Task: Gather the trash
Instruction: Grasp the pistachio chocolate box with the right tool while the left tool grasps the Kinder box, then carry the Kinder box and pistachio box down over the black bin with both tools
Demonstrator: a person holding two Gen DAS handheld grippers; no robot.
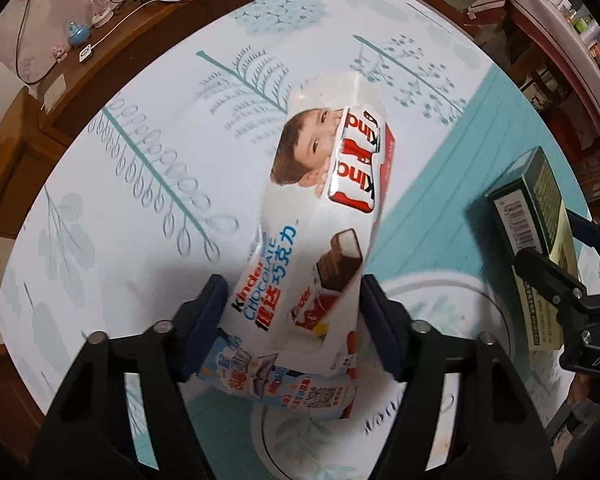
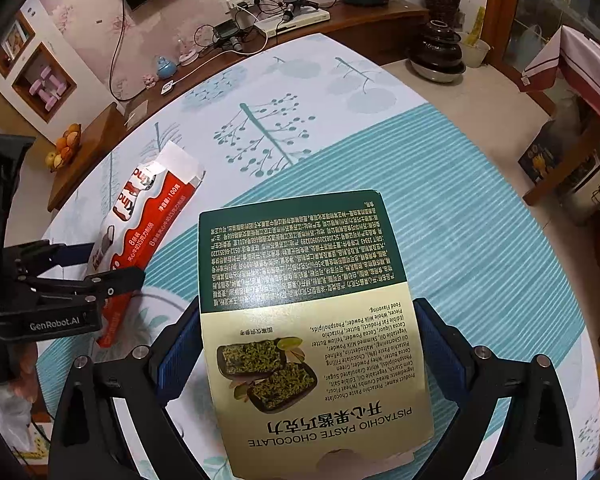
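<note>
While the left hand-held gripper (image 1: 292, 312) stands part open around the Kinder wrapper (image 1: 324, 216) on the worktop (image 1: 148, 184), pad contact unclear, the right hand-held gripper (image 2: 308, 344) clamps the pistachio chocolate box (image 2: 304, 300); only the right view shows the box's printed back, and a fruit bowl (image 2: 66, 150) beyond.

wrapper (image 1: 324, 216): white, red | box (image 2: 304, 304): green, gold | tablecloth (image 1: 148, 168): white, teal leaves
</note>
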